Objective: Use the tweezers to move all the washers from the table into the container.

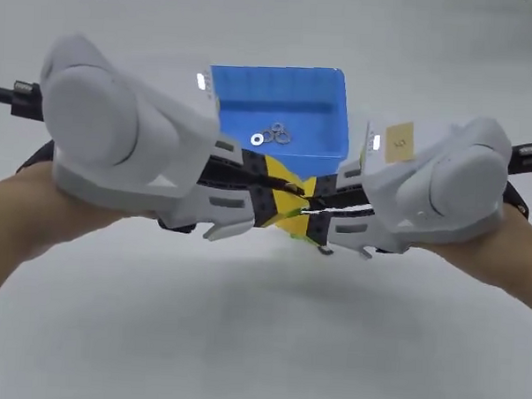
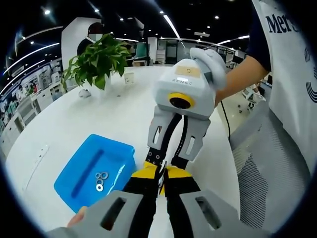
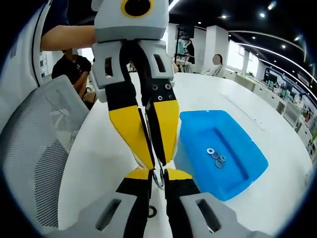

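Findings, surroundings only:

- A leafy green plant [image 2: 96, 59] stands in a white pot [image 2: 85, 92] on the far part of the white desk [image 2: 124, 109], seen in the left gripper view.
- A small white card [image 2: 130, 78] stands upright just beside the plant.
- A flat white strip [image 2: 37, 158] lies on the desk surface.
- A grey mesh chair [image 3: 44, 148] stands at the desk edge, seen in the right gripper view.
- A seated person in dark clothing [image 3: 74, 69] is behind the chair.
- Display shelving [image 2: 20, 94] lines the far wall.
- The dark ceiling carries strip lights [image 2: 171, 25] and small spot lamps.
- White pillars [image 3: 214, 42] stand beyond the desk
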